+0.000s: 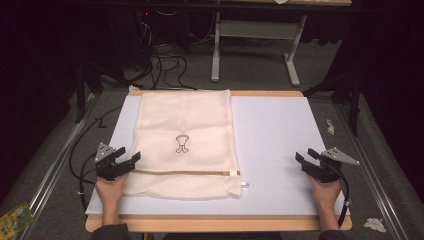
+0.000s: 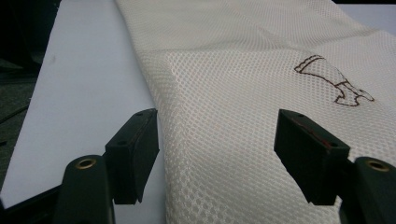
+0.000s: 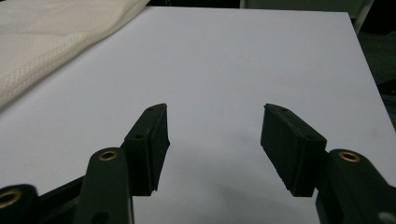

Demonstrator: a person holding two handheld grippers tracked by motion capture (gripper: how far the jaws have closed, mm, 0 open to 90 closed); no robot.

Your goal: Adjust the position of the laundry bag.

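A cream mesh laundry bag (image 1: 185, 145) lies flat on the left half of the white board (image 1: 280, 135), with a small brown embroidered emblem (image 1: 181, 143) at its middle and a zipper with a white pull (image 1: 243, 184) along its near end. My left gripper (image 1: 127, 156) stands open at the bag's near left corner; in the left gripper view the mesh bag (image 2: 233, 93) runs between and under the jaws without being pinched. My right gripper (image 1: 306, 156) stands open over the bare board near the right edge, with nothing between its jaws (image 3: 212, 140); the bag's edge (image 3: 42, 51) lies far off to its left.
The board rests on a wooden table (image 1: 215, 222). Beyond the table stand a white desk frame (image 1: 255, 45) and loose cables (image 1: 165, 65) on the grey floor. Scraps of paper (image 1: 374, 224) lie by the table's right side, and a green packet (image 1: 15, 217) at the lower left.
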